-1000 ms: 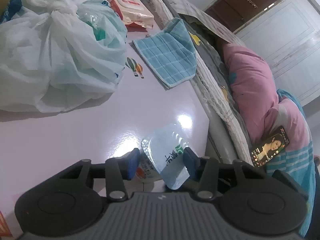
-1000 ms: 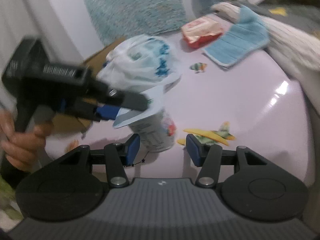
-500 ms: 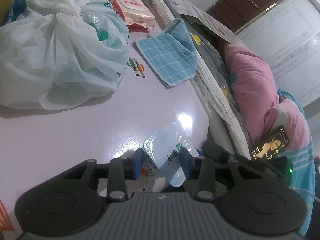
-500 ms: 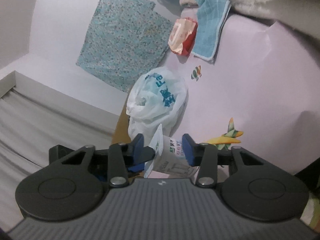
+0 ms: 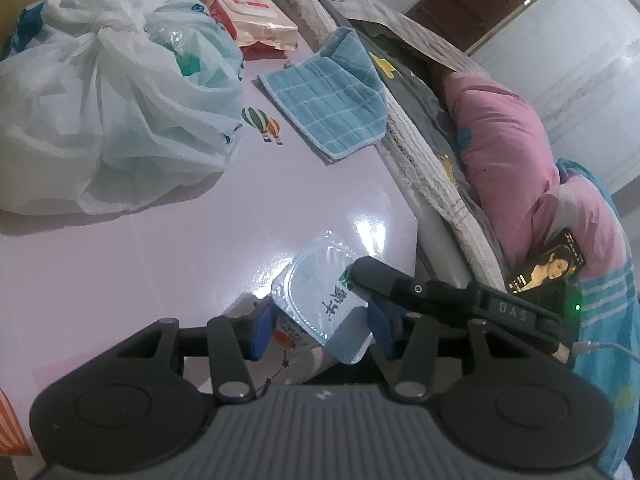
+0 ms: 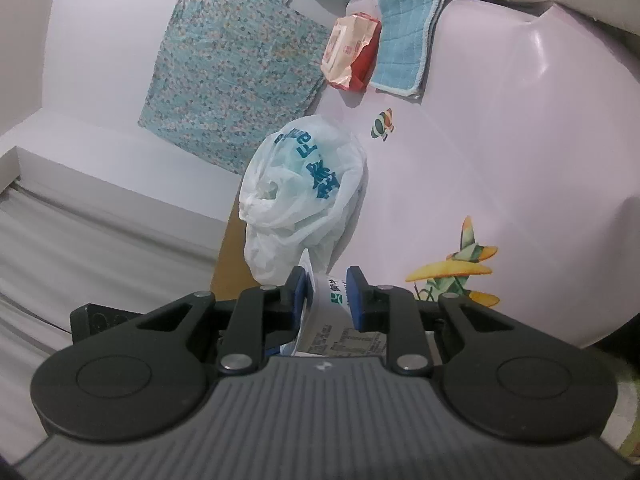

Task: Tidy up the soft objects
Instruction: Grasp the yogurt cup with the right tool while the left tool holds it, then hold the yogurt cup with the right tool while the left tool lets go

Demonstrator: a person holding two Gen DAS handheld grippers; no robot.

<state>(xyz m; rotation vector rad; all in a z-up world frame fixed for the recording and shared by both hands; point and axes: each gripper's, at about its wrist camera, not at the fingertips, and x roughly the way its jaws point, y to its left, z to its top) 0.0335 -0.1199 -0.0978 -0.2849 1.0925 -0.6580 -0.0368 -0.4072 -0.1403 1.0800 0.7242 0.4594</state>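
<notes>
Left wrist view shows my left gripper (image 5: 320, 330) straddling a small yogurt cup (image 5: 320, 300) near the front edge of the lilac table (image 5: 160, 260); its jaws are opening, the blue pads standing just clear of the cup's sides with the peeled foil lid lying between them. I judge that loosening is deliberate, because my right gripper (image 6: 328, 298) comes in from the side and, in the right wrist view, is clenched on the cup's wall, one pad against the printed label and the other pinching at the lid flap. That looks like a handover, or a steadying hold so the cup cannot tip at the table edge. The soft things I am meant to sort lie further back and untouched: the knotted plastic bag (image 5: 112, 92), the blue checked cloth (image 5: 328, 96) draped partly onto the bedding, and the pack of wipes (image 5: 244, 4) behind it. A phone (image 5: 548, 268) lies on the bed beside the table.
</notes>
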